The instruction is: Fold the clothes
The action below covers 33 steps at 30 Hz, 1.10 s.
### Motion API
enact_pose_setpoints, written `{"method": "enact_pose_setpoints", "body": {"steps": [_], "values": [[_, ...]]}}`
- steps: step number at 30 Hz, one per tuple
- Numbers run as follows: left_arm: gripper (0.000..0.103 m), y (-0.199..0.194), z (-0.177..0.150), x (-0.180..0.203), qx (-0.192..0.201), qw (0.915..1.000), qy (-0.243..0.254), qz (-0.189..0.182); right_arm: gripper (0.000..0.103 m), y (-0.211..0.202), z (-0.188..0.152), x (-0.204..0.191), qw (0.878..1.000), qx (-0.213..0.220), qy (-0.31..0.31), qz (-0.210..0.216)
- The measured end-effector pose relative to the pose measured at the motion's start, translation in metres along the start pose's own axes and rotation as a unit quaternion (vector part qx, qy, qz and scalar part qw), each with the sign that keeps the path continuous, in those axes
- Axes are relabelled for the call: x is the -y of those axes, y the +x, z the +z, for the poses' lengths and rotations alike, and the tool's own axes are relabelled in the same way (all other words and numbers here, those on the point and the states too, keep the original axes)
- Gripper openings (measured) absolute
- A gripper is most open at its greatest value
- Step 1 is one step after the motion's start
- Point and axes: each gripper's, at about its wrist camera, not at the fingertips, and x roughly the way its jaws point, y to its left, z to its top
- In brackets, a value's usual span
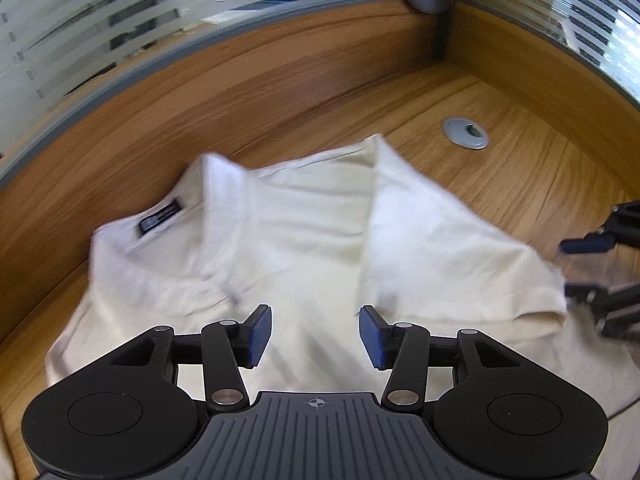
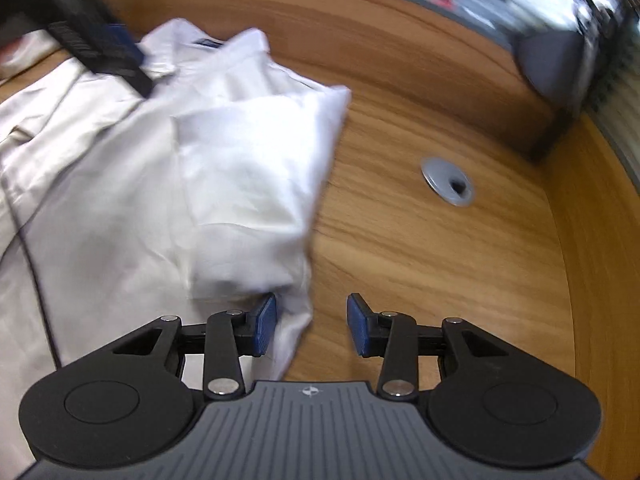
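At collar of white shirt [image 1: 304,240]: dark label [image 1: 158,220], writing unreadable.

Wood-grain surface [image 1: 500,168] with a round grey cable grommet [image 1: 465,133] set into it, matching wood panels [image 1: 280,80] along the back, and frosted striped glass [image 1: 80,28] above with blurry stuff behind it.

Cream short-sleeved shirt [image 1: 304,240] lies spread on wooden bench [image 1: 500,168], sleeve folded inward, dark neck label [image 1: 158,222] showing.
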Motion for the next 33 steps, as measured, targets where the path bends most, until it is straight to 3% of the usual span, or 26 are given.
{"method": "enact_pose_setpoints", "body": {"steps": [6, 16, 25, 33], "values": [[0.054, -0.036, -0.046, -0.034, 0.003, 0.9979, -0.052, 0.037, 0.045, -0.023, -0.006, 0.009, 0.999, 0.003, 0.039, 0.033], [0.059, -0.11, -0.14, -0.049, 0.006, 0.99, -0.109, 0.089, 0.045, -0.054, -0.016, -0.005, 0.992, 0.001, 0.102, 0.075], [0.062, -0.149, -0.205, -0.025, 0.016, 0.9866, -0.126, 0.102, 0.045, -0.092, -0.031, -0.017, 0.988, 0.013, 0.14, 0.061], [0.065, -0.17, -0.234, 0.025, 0.065, 0.9892, -0.095, 0.091, 0.045, -0.139, -0.035, 0.008, 0.977, 0.023, 0.207, 0.033]]}}
